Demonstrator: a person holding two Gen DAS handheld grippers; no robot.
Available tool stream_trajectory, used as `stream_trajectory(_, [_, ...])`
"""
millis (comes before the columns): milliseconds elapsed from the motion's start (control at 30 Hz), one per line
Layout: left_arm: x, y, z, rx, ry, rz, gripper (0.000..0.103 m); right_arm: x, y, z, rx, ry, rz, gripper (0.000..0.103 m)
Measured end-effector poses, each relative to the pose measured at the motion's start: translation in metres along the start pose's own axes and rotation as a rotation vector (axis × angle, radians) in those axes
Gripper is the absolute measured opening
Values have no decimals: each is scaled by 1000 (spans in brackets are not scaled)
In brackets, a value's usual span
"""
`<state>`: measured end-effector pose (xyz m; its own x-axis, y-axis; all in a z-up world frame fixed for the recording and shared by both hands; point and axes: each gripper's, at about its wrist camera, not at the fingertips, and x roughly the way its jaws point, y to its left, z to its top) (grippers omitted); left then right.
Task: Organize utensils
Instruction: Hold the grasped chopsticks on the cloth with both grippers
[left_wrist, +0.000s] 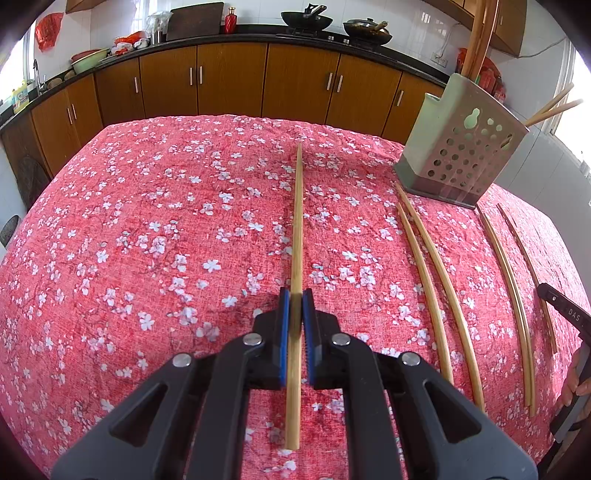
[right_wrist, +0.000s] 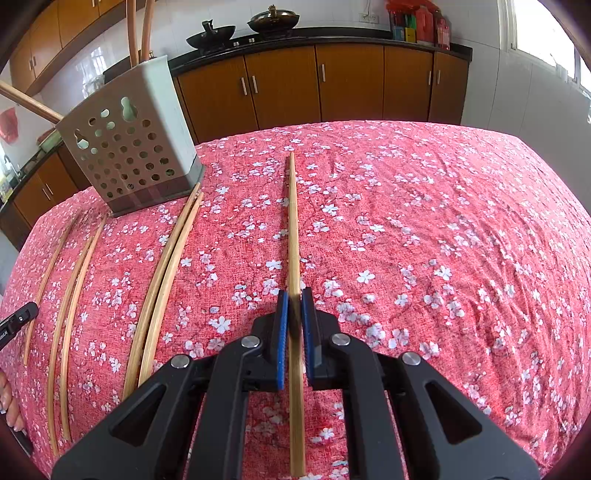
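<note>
My left gripper (left_wrist: 296, 295) is shut on a bamboo chopstick (left_wrist: 296, 229) that points away along the fingers, just above the cloth. My right gripper (right_wrist: 294, 295) is shut on another bamboo chopstick (right_wrist: 293, 225) in the same way. A grey perforated utensil holder (left_wrist: 461, 151) stands at the far right in the left wrist view and at the far left in the right wrist view (right_wrist: 133, 140), with a few chopsticks sticking out of it. Several loose chopsticks (left_wrist: 439, 273) lie on the cloth in front of the holder, also in the right wrist view (right_wrist: 162, 284).
The table is covered with a red floral cloth (left_wrist: 166, 240). Brown kitchen cabinets (left_wrist: 229, 77) and a dark counter with woks (left_wrist: 306, 18) run behind it. The other handheld gripper's edge (left_wrist: 565, 314) shows at the right.
</note>
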<state>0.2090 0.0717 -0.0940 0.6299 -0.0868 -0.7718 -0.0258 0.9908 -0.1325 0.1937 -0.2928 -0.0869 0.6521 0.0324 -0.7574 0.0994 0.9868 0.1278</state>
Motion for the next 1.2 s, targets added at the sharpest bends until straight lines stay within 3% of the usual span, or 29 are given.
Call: stream_trajectory(1200, [-1, -2, 1, -20, -1, -6, 10, 0, -1, 0, 5, -1, 3, 9])
